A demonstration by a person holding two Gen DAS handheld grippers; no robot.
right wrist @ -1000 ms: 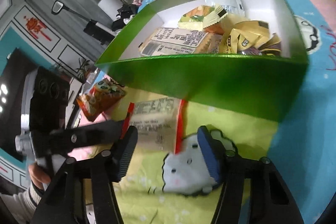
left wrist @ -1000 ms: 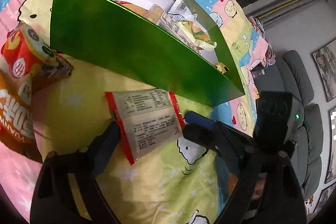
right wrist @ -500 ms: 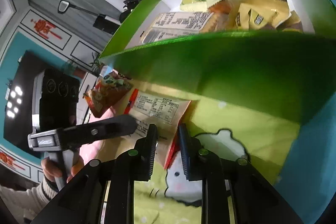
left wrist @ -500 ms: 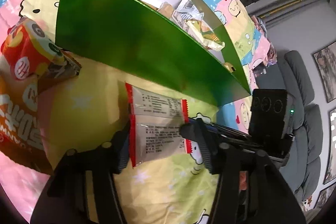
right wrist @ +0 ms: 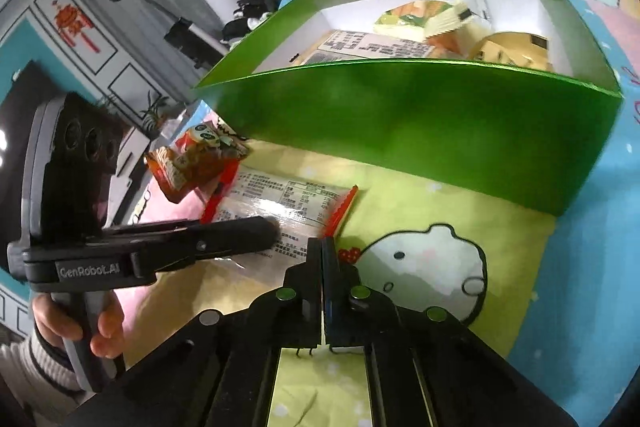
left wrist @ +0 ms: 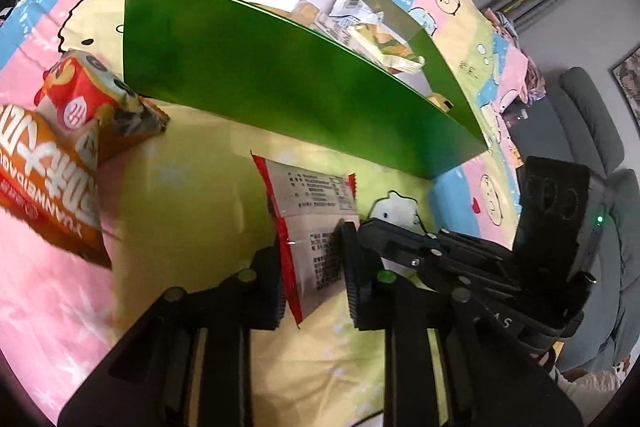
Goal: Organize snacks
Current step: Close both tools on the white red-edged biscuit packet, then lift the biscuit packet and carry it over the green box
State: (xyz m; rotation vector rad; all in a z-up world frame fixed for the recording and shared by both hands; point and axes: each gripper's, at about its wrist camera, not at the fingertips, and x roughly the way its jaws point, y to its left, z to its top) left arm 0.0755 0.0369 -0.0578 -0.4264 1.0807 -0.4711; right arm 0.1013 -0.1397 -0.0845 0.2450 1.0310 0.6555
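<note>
Both grippers have closed in since earlier: left gripper (left wrist: 312,279) fingers straddle the red-edged packet (left wrist: 310,211), right gripper (right wrist: 322,267) fingers pinch its corner, several snacks already fill the green box (left wrist: 280,87), and orange bags (left wrist: 80,115) wait at left.

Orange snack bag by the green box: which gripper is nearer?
Left. The left gripper grips the white packet just beside the orange snack bag; the right gripper pinches that packet's far edge, farther away.

box (left wrist: 280,87): green, white inside | packet (left wrist: 316,219): white, red edges | cloth (left wrist: 192,195): pastel cartoon print
</note>
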